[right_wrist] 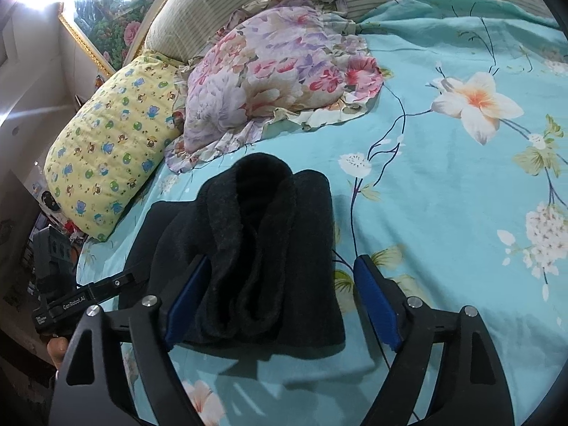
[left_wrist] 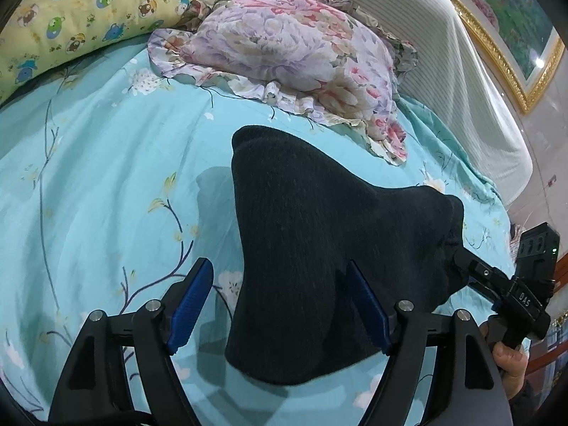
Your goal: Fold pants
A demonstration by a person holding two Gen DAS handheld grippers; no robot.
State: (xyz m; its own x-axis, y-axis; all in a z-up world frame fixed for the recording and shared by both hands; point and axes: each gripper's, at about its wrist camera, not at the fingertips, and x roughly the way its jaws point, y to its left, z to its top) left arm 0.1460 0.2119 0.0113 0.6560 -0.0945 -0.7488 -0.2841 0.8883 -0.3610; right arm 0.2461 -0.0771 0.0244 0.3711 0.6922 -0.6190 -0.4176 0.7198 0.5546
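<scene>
The black fleece pants [left_wrist: 301,248] lie bunched in a thick folded bundle on the turquoise floral bedsheet [left_wrist: 106,184]. My left gripper [left_wrist: 280,301] is open, its blue pads on either side of the bundle's near end. My right gripper [right_wrist: 280,298] is open too, its jaws straddling the same bundle [right_wrist: 262,248], whose fuzzy inner side shows. In the left wrist view the right gripper [left_wrist: 461,259] reaches into the cloth from the right. In the right wrist view the left gripper's fingers [right_wrist: 124,280] touch the pants' left edge.
A floral ruffled pillow [left_wrist: 294,49] lies just beyond the pants, and a yellow cartoon-print pillow [right_wrist: 110,145] beside it. A striped headboard [left_wrist: 443,71] and a gold-framed picture [left_wrist: 514,35] stand behind. The sheet [right_wrist: 461,213] stretches to the right.
</scene>
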